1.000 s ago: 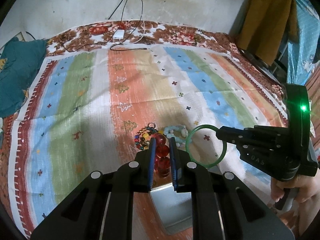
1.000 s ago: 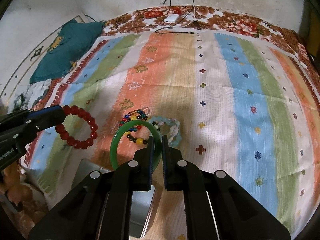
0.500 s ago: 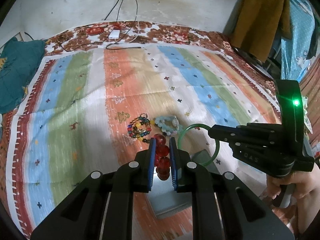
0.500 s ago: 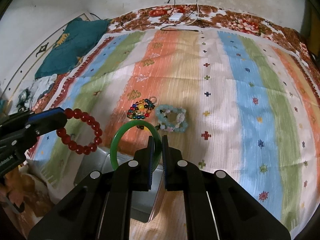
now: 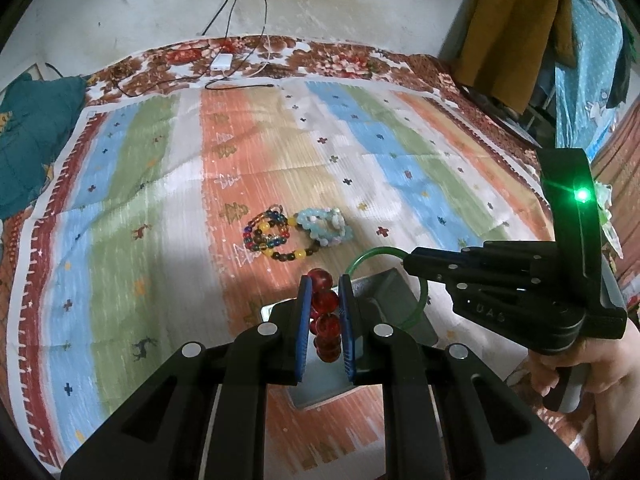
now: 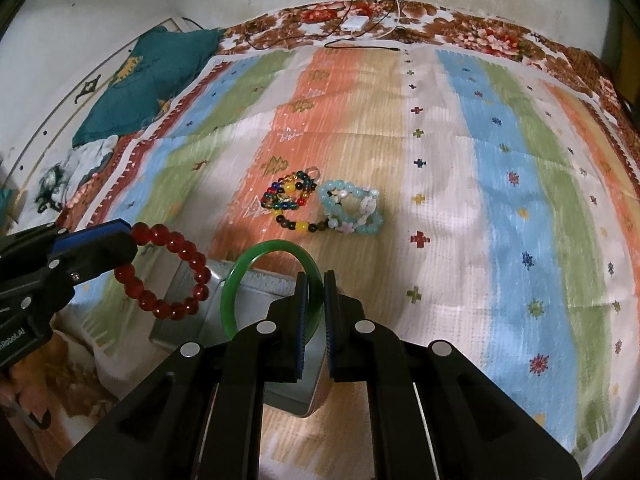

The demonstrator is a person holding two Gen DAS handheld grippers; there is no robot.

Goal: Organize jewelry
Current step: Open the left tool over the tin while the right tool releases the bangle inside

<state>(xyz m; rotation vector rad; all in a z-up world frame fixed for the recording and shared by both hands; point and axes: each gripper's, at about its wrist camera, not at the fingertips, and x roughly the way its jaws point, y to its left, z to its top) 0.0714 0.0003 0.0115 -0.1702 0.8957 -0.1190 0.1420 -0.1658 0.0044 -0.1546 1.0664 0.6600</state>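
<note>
My left gripper (image 5: 325,280) is shut on a red bead bracelet (image 5: 325,312) and holds it above a grey metal box (image 5: 384,292). The bracelet also shows in the right wrist view (image 6: 168,272). My right gripper (image 6: 316,276) is shut on a green bangle (image 6: 240,280) over the same box (image 6: 188,304); the bangle also shows in the left wrist view (image 5: 360,258). A multicoloured bead bracelet (image 6: 290,200) and a pale blue bead bracelet (image 6: 352,206) lie side by side on the striped cloth (image 6: 500,200), beyond the box.
A white charger with cables (image 5: 222,62) lies at the far edge of the bed. A teal cushion (image 5: 28,136) sits at the far left. Clothes (image 5: 516,28) hang at the far right.
Both grippers have pulled back toward the near edge with their bracelets. They now sit over the grey box, and the two bracelets on the cloth lie farther ahead.
</note>
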